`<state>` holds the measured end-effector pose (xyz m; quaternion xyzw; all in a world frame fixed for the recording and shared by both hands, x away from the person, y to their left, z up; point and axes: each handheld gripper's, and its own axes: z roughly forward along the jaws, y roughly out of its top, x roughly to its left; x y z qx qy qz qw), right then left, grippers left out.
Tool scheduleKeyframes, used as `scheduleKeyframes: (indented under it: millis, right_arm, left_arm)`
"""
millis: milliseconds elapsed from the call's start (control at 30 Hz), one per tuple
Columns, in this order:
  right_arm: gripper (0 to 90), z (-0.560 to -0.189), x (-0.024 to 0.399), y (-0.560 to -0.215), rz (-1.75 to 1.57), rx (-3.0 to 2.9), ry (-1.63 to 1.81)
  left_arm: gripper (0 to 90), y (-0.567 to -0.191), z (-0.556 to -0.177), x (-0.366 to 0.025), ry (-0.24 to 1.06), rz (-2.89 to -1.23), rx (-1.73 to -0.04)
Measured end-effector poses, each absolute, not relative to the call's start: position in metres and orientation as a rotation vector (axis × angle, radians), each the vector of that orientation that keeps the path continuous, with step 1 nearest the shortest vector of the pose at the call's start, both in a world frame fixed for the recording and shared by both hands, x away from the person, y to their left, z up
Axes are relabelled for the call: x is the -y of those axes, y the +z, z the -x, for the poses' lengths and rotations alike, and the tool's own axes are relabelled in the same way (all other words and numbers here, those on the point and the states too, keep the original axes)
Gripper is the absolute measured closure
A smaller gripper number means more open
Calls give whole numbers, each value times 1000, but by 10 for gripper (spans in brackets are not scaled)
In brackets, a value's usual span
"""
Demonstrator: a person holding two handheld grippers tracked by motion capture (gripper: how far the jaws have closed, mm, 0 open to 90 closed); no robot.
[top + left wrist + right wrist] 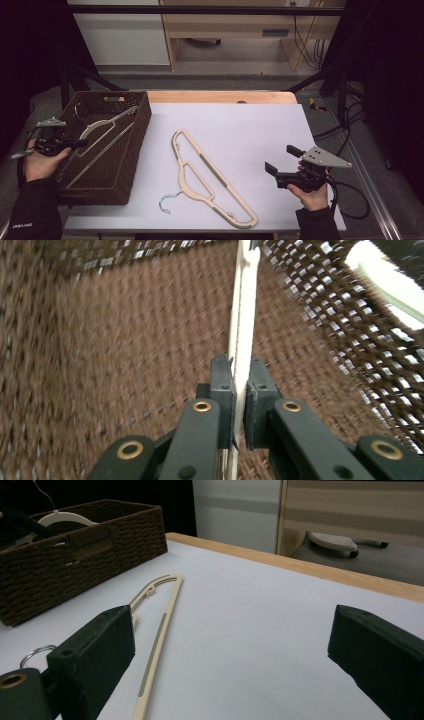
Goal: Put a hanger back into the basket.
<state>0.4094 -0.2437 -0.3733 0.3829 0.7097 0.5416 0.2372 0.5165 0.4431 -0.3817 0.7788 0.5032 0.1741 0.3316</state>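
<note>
The left gripper (75,144) has its fingers (222,390) clamped on a thin cream hanger (100,131), holding it inside the brown woven basket (131,165) at the left, likely to lay it there. The basket looks rough and bumpy. A second cream hanger (210,177), flat and smooth with a curly metal hook, lies on the white counter (250,130). The right gripper (281,160) waits at the near right, fingers wide apart, holding nothing.

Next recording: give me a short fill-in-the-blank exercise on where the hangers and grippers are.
1. The left gripper is shut on a hanger inside the brown woven ____.
2. The right gripper hovers with its jaws ____.
3. The second hanger lies flat on the ____ table.

Missing words: basket; open; white
</note>
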Motion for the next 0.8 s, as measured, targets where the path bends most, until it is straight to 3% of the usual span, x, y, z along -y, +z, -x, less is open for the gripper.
scheduleKeyframes:
  millis: [133,300,567,800]
  right_arm:
    - [53,-410,244,-373,-1049,-1943,1487]
    - [52,-409,243,-373,-1048,-1943,1490]
    - [52,-410,242,-374,-1051,-1950,1480]
    - [53,-409,242,-374,-1039,-1945,1489]
  left_arm:
    - [818,-379,-515,-448,502,-2023,-1440]
    - [712,-377,-504,-465,568,-1943,-1501]
    - [610,-351,-476,-466,685,-1800,-1418]
    - [427,-325,-454,-429,718,-1687,-1222]
